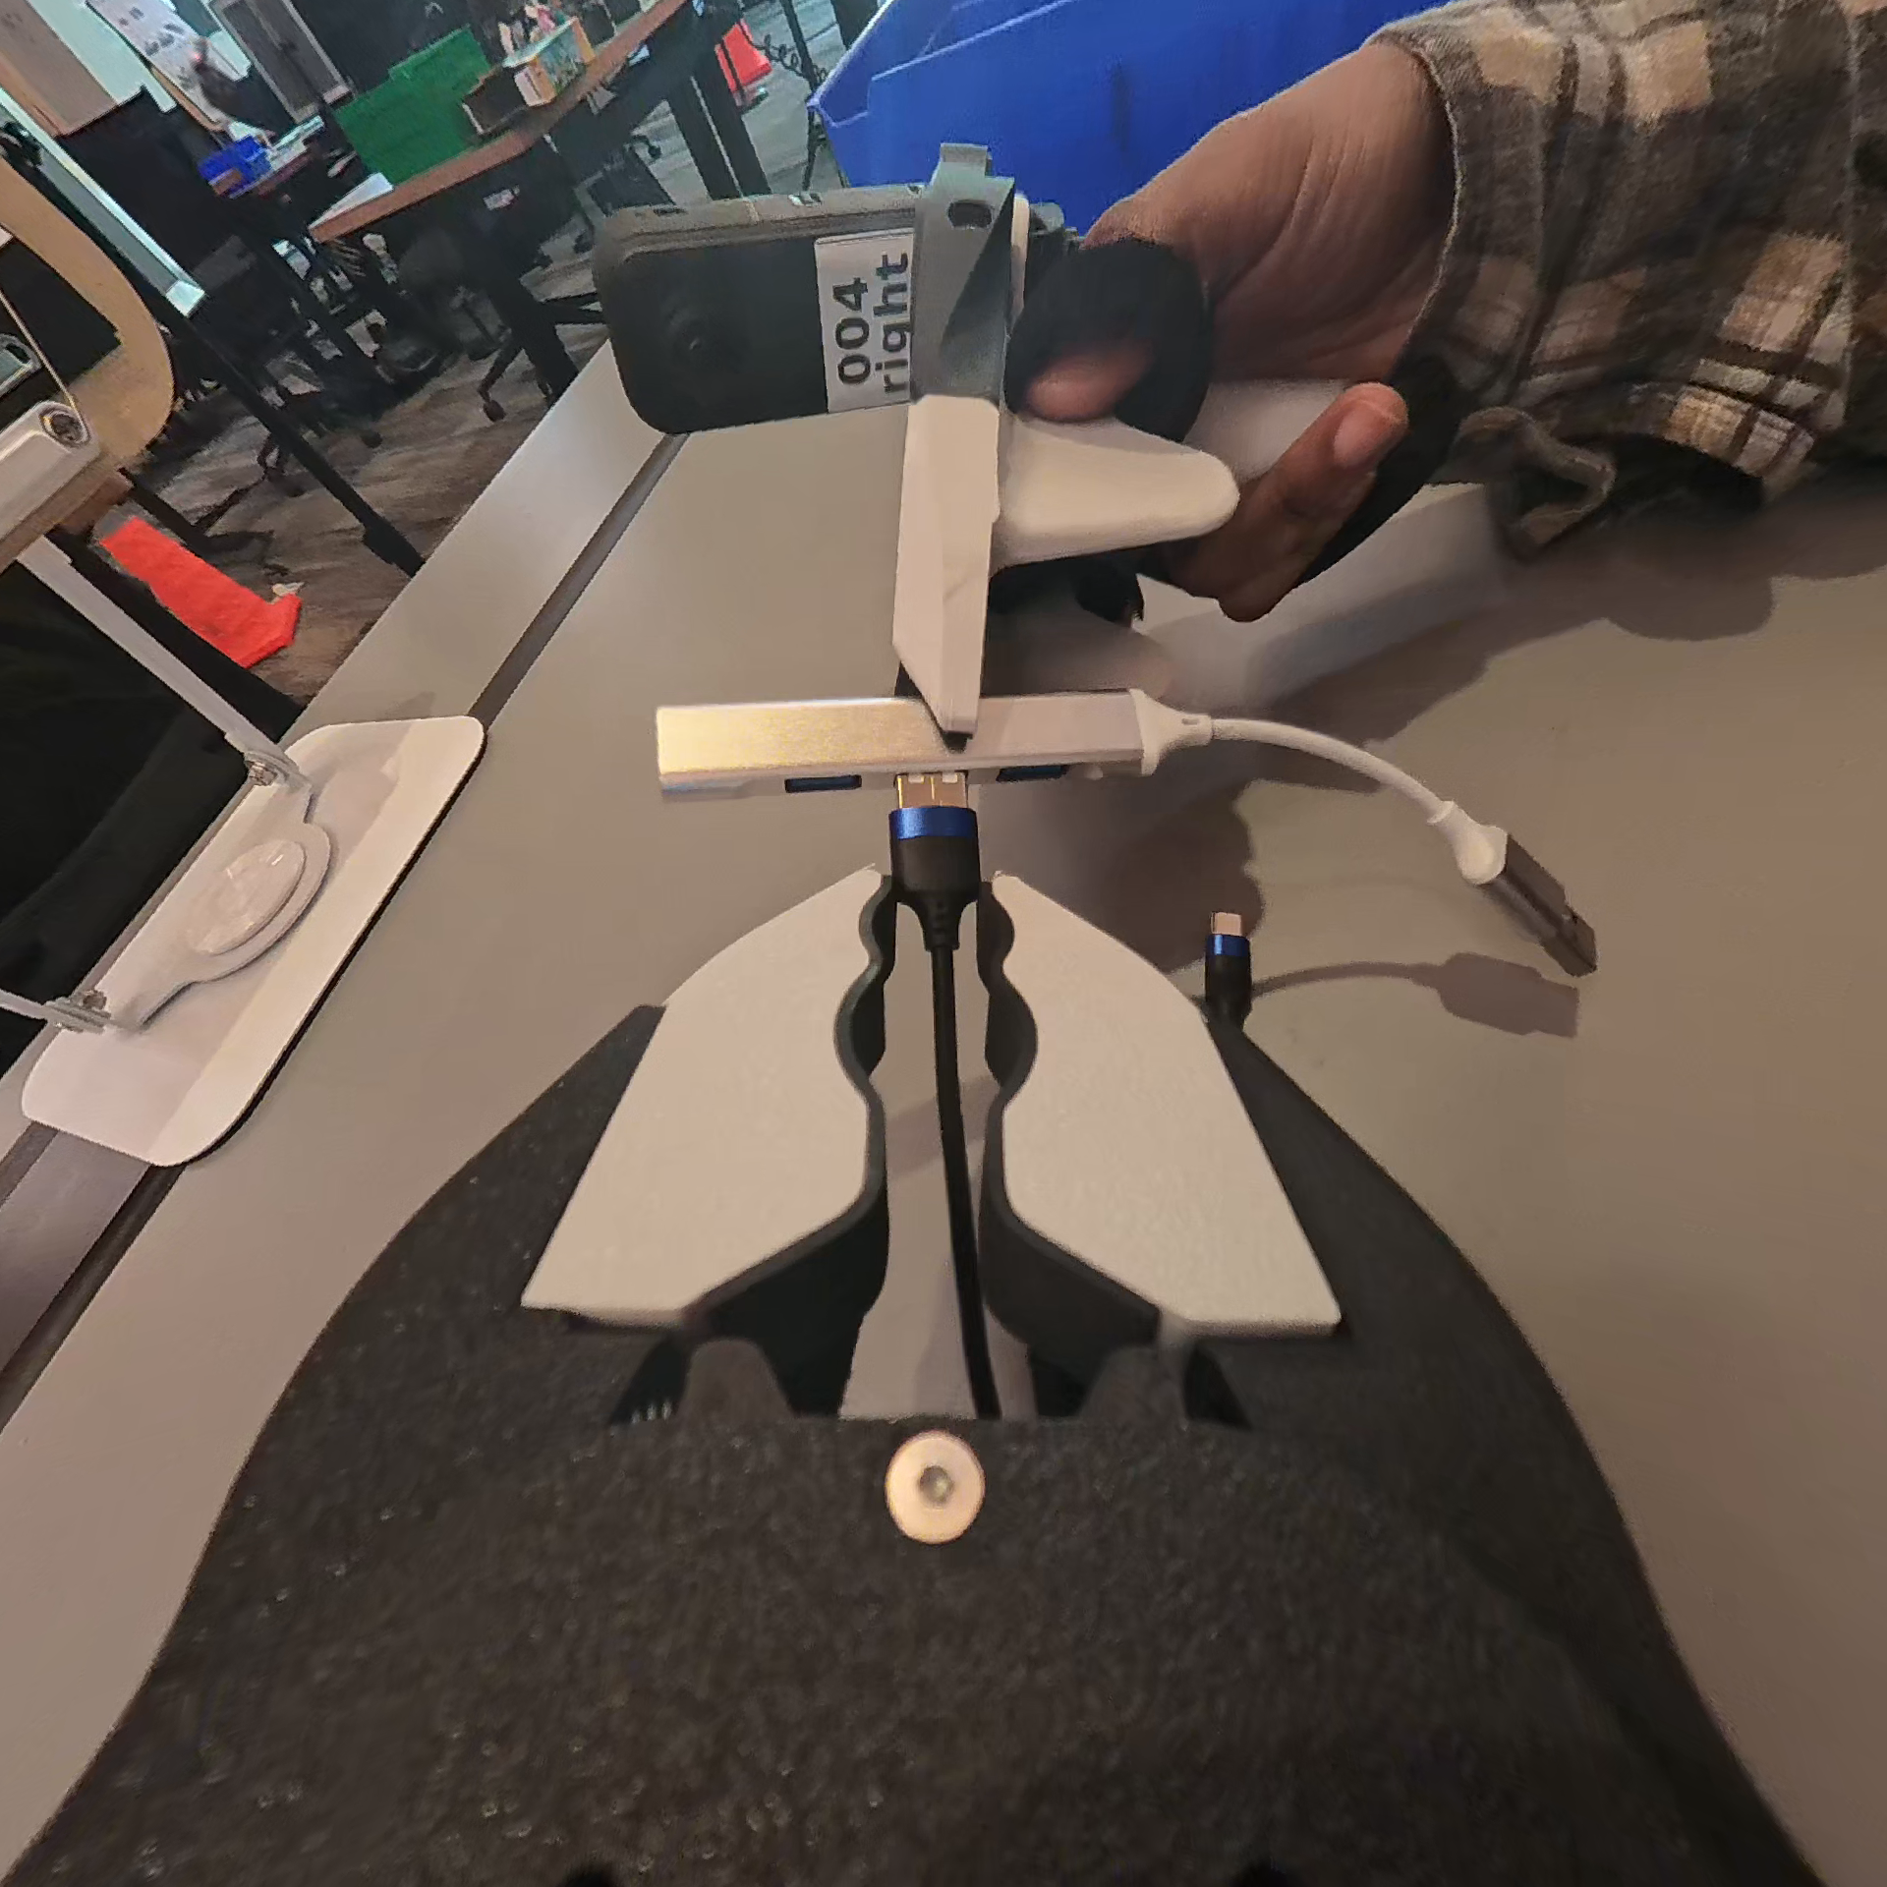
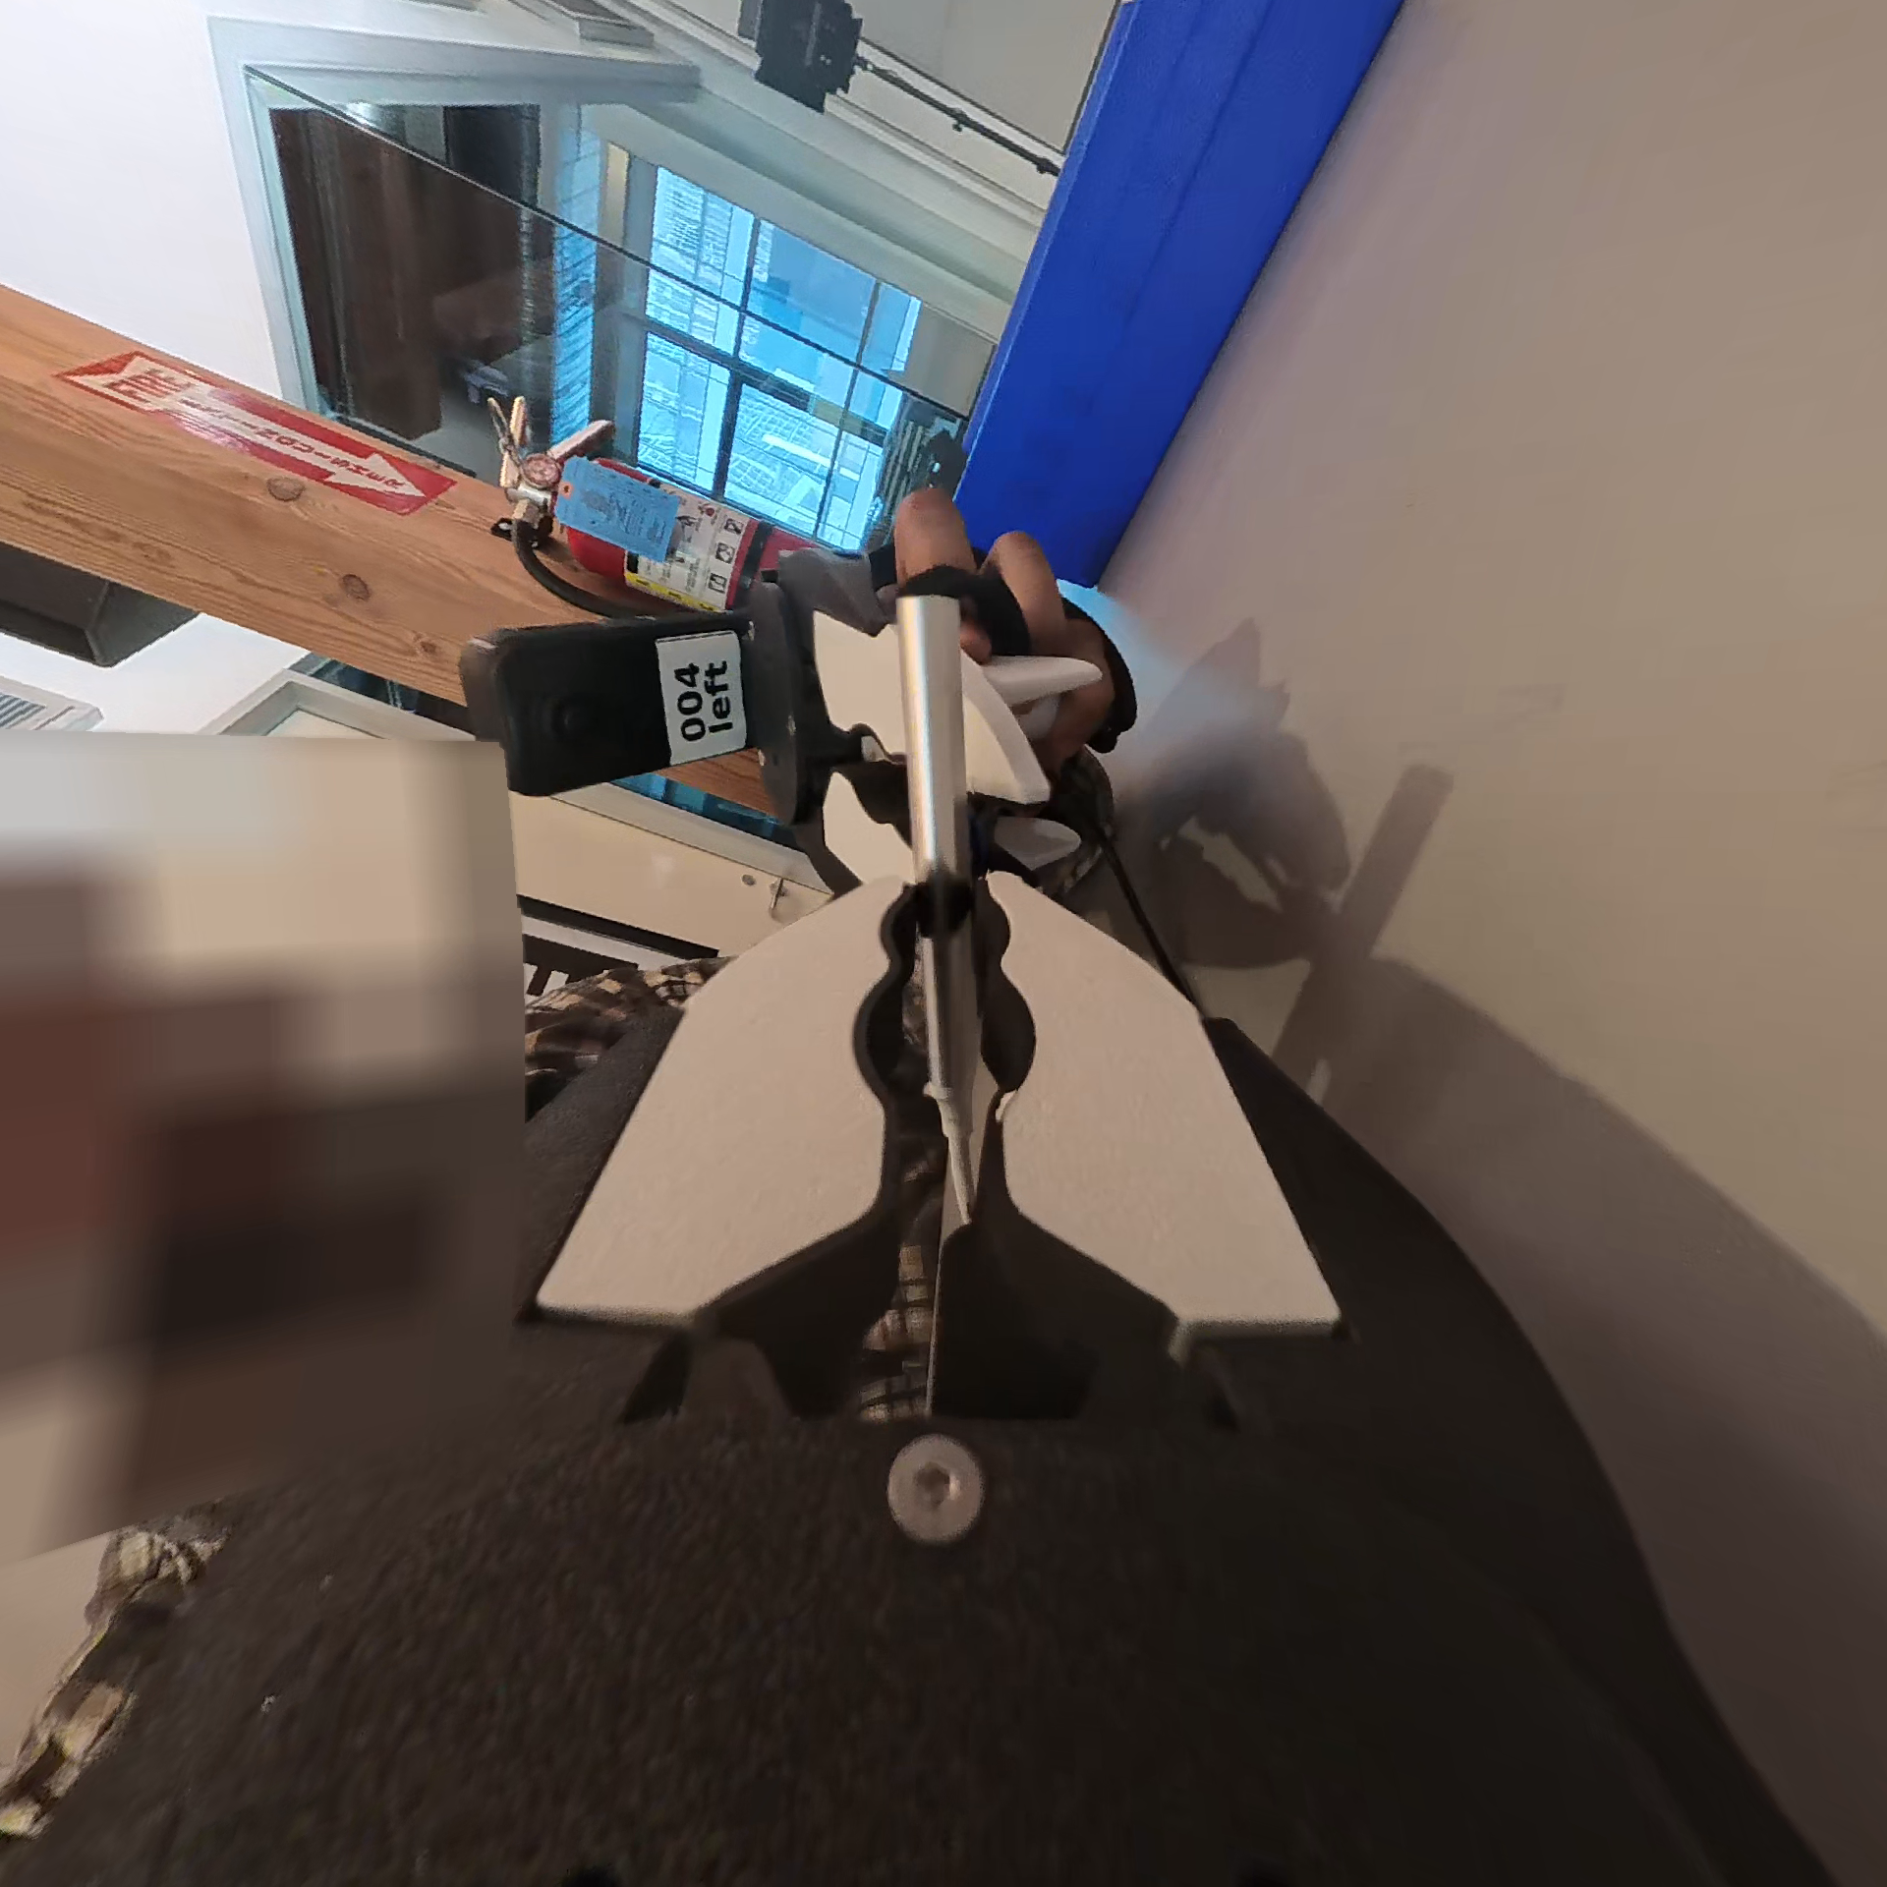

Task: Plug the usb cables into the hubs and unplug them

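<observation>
One USB plug [image 1: 933, 858], black with a blue collar, pinched at the very tips of the left gripper [image 1: 937, 883], both fingers closed onto its body. Metal tongue pointing straight ahead, long axis in line with the fingers, black cable [image 1: 950, 1123] trailing back between them. Tongue partly inside the middle port of the silver hub [image 1: 786, 730], much bare metal yet showing: judged mid-insertion or mid-withdrawal, impossible to tell which.

Hub just ahead of the left fingertips, long axis crosswise to the plug, ports facing back toward it. Clamped from above by the right gripper [image 1: 955, 715]; in the right wrist view, seen edge-on between the closed fingertips of that gripper [image 2: 945, 904], running away along the fingers [image 2: 934, 735].

Next move, if seating: push straight forward along the plug's axis, no twist, hub held rigid. If removing: pull straight back.

Right of the hub, white pigtail [image 1: 1317, 756] curving back. Right of the left fingers, a small loose plug [image 1: 1225, 955] just above the grey table [image 1: 1532, 1123].
</observation>
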Demonstrator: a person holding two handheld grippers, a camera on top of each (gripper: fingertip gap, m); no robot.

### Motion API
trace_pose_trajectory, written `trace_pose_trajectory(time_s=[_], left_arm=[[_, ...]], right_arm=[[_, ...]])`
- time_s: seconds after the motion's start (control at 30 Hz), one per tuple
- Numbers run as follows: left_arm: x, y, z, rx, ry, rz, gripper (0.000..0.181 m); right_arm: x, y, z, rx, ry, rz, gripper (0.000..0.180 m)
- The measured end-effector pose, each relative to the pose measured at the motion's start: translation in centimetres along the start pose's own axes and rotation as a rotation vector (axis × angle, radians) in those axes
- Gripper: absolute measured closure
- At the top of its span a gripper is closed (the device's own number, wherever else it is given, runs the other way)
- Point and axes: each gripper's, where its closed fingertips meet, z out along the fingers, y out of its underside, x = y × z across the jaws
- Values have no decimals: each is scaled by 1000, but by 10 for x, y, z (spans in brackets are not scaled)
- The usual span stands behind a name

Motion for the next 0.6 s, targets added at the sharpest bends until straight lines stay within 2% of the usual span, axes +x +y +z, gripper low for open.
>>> trace_pose_trajectory(time_s=[0.17, 0.27, 0.6], left_arm=[[0, 0, -1, -2, 0, 15, 167], [1, 0, 0, -5, 1, 23, 167], [-1, 6, 2, -28, -14, -3, 167]], right_arm=[[-4, -1, 0, 5, -15, 8, 165], [-4, -1, -1, 8, -10, 5, 169], [7, -2, -1, -3, 158, -78, 173]])
